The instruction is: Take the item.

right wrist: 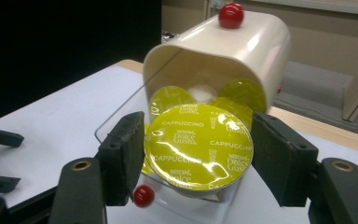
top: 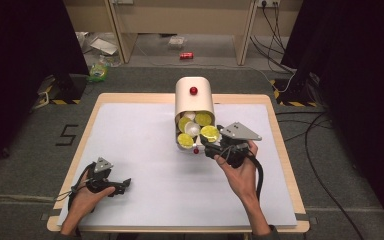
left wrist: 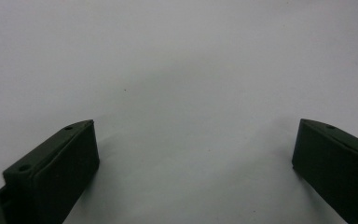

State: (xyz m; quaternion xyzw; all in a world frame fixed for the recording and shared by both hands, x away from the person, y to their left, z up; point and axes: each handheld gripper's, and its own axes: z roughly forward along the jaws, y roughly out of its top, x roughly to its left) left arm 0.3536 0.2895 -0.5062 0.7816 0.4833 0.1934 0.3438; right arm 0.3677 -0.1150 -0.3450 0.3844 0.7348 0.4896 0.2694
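A cream capsule box (top: pixel 194 100) with a red knob (top: pixel 193 90) on top stands at the table's middle back. Its clear front flap (right wrist: pixel 116 116) hangs open, and several yellow-lidded capsules (top: pixel 203 119) show inside. My right gripper (top: pixel 211 141) is at the box's mouth, shut on one yellow "Cappuccino" capsule (right wrist: pixel 198 147). That capsule (top: pixel 210 133) sits between the two black jaws of the right gripper (right wrist: pixel 198 122), lid facing the camera. My left gripper (top: pixel 125 184) rests near the front left of the table. The left gripper (left wrist: pixel 193 140) is open over bare white surface.
The white mat (top: pixel 145 150) covers the wooden table (top: pixel 280 125). A small red knob (right wrist: pixel 143 196) on the open flap lies just under the held capsule. Cables (top: pixel 325 135) run over the floor to the right, and a red can (top: pixel 186 55) lies on the floor behind.
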